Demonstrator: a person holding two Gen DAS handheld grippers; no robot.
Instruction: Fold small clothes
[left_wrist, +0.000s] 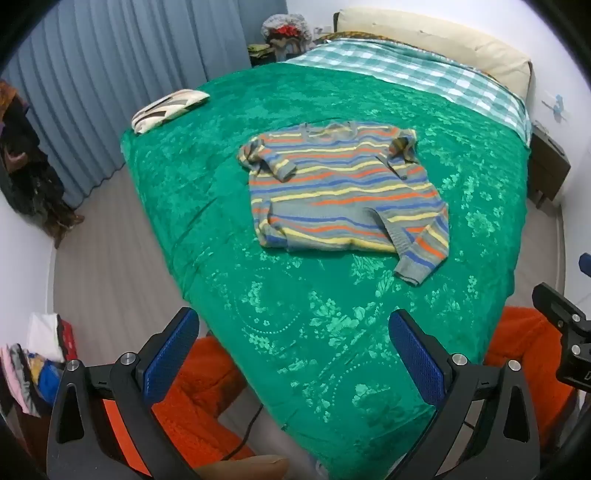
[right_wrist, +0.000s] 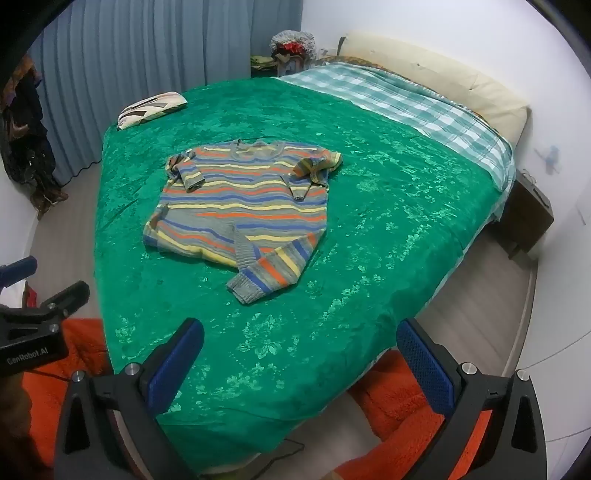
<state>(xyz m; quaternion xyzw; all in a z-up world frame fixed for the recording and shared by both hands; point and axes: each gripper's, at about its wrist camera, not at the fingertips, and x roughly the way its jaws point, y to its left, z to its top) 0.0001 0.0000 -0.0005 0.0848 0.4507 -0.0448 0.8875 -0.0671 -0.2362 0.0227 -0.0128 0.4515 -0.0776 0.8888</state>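
Observation:
A small striped sweater (left_wrist: 343, 192) in grey, blue, orange and yellow lies flat on the green bedspread (left_wrist: 295, 314), sleeves folded in over the body, one cuff sticking out toward me. It also shows in the right wrist view (right_wrist: 243, 206). My left gripper (left_wrist: 291, 325) is open and empty, held above the near end of the bed, well short of the sweater. My right gripper (right_wrist: 303, 332) is open and empty, also back over the near end of the bedspread (right_wrist: 388, 221). The right gripper's body shows at the left view's right edge (left_wrist: 565, 332).
A folded patterned cloth (left_wrist: 168, 109) lies at the bed's far left corner. A checked sheet (left_wrist: 424, 70) and cream pillow (left_wrist: 443, 37) are at the head. An orange rug (left_wrist: 192, 398) lies below the bed's foot. Blue curtains (left_wrist: 110, 74) hang left; a nightstand (right_wrist: 528, 218) stands right.

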